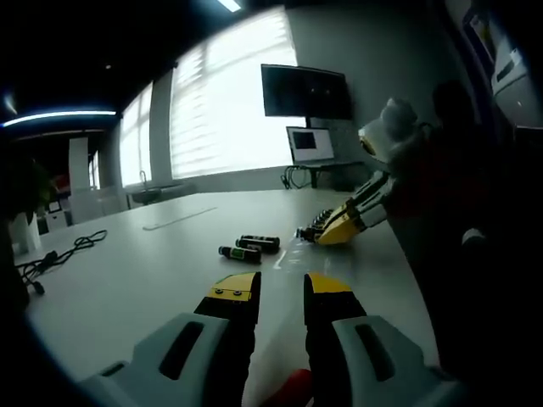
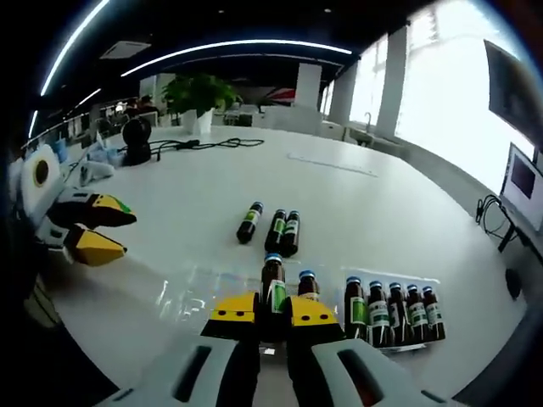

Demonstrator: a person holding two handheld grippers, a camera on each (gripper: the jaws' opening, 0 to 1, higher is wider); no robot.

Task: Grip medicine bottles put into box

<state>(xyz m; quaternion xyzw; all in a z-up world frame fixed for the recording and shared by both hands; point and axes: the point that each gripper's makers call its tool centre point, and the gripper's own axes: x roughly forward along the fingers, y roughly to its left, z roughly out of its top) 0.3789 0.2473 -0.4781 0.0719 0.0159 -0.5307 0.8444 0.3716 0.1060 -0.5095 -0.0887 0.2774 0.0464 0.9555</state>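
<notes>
A wide white bench point(image 2: 170, 212) carried everything. The left gripper view looked along it toward bright blinded windows point(image 1: 229, 93), a dark wall screen point(image 1: 305, 91) and a lit monitor point(image 1: 310, 144) below it. The right gripper view looked the other way, toward a potted plant point(image 2: 199, 91) and a black cable point(image 2: 199, 144) at the far edge.

A clear box point(image 2: 399, 339) lay flat on the bench, plain in the right gripper view, with a row of five upright brown medicine bottles point(image 2: 392, 312) standing close together in it near the bench edge. Two more blue-capped bottles stood just left of that row; whether they stood inside the box could not be told.

The right gripper point(image 2: 273, 312) had its yellow-tipped fingers point(image 2: 233, 307) closed against the sides of the nearer of those two, an upright bottle point(image 2: 272, 284) with a green label. The second upright bottle point(image 2: 309, 281) stood just beside it.

The left gripper point(image 1: 282, 291) hung over bare bench near the edge, its fingers point(image 1: 231, 290) a little apart and holding nothing; the right gripper view showed it from the side at far left point(image 2: 109, 231), gapped the same way.

Three loose bottles point(image 2: 273, 227) lay on their sides mid-bench, two touching and one apart. From the left gripper view they appeared as small dark shapes point(image 1: 250, 248) ahead of its fingers, with the right gripper point(image 1: 321, 234) beyond them.
</notes>
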